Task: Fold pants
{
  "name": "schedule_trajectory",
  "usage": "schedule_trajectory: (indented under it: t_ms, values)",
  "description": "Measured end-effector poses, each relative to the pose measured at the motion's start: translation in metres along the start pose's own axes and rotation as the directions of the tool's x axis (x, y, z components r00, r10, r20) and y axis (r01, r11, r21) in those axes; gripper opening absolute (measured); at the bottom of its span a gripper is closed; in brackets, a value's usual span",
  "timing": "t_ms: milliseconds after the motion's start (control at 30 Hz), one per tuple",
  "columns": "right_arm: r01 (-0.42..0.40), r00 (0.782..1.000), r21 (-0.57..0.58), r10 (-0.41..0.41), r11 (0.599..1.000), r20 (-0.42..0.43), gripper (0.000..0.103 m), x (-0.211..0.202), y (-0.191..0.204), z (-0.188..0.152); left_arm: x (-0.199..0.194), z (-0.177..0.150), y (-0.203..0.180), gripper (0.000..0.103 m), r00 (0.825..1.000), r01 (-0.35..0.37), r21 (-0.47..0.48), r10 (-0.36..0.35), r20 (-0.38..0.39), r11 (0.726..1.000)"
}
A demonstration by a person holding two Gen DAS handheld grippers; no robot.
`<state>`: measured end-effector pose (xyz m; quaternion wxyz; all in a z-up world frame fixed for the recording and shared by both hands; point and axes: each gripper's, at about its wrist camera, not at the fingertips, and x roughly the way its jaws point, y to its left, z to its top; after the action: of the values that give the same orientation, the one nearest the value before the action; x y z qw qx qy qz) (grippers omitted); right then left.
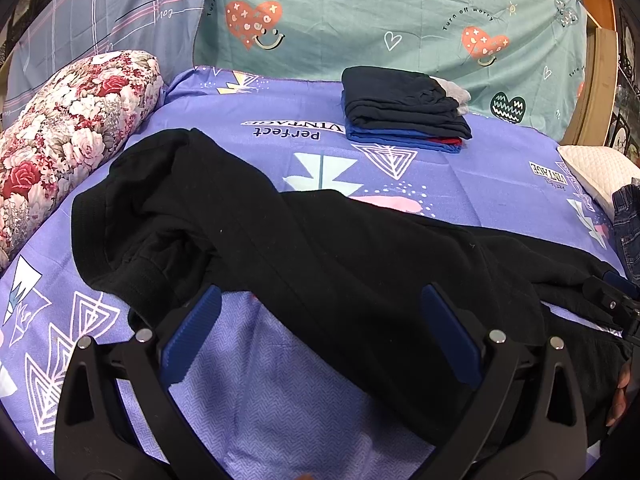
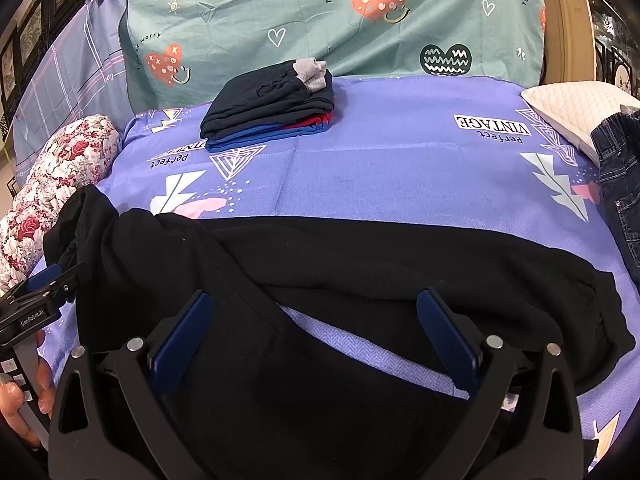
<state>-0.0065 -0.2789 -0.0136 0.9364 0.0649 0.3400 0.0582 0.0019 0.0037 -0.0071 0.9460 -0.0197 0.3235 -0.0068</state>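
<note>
Pants [image 1: 320, 248], black and rumpled, sprawl across the near part of the bed's purple sheet [image 1: 460, 168], one end bunched just beside the floral pillow [image 1: 68, 136] on the left. Left gripper [image 1: 320, 300] hovers over them, its blue fingers [image 1: 192, 336] spread wide and holding nothing. Farther back a stack of folded clothes [image 1: 404, 108] rests near the green heart-print cover [image 1: 400, 20]. Right gripper [image 2: 312, 308] also hangs over the pants with fingers wide apart and empty, and jeans [image 2: 620, 176] lie at the right edge

pants [image 2: 360, 264] on bed [image 2: 400, 168], folded stack [image 2: 272, 108] behind
</note>
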Motion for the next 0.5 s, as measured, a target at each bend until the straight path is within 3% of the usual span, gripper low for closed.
schedule_trajectory:
  t_ms: [500]
  values:
    - [0.002,1.0,0.003,-0.001,1.0,-0.009,0.102,0.0015,-0.0004,-0.0002,0.0018,0.0019,-0.001,0.101,1.0,0.007,-0.006,-0.007,-0.017,1.0]
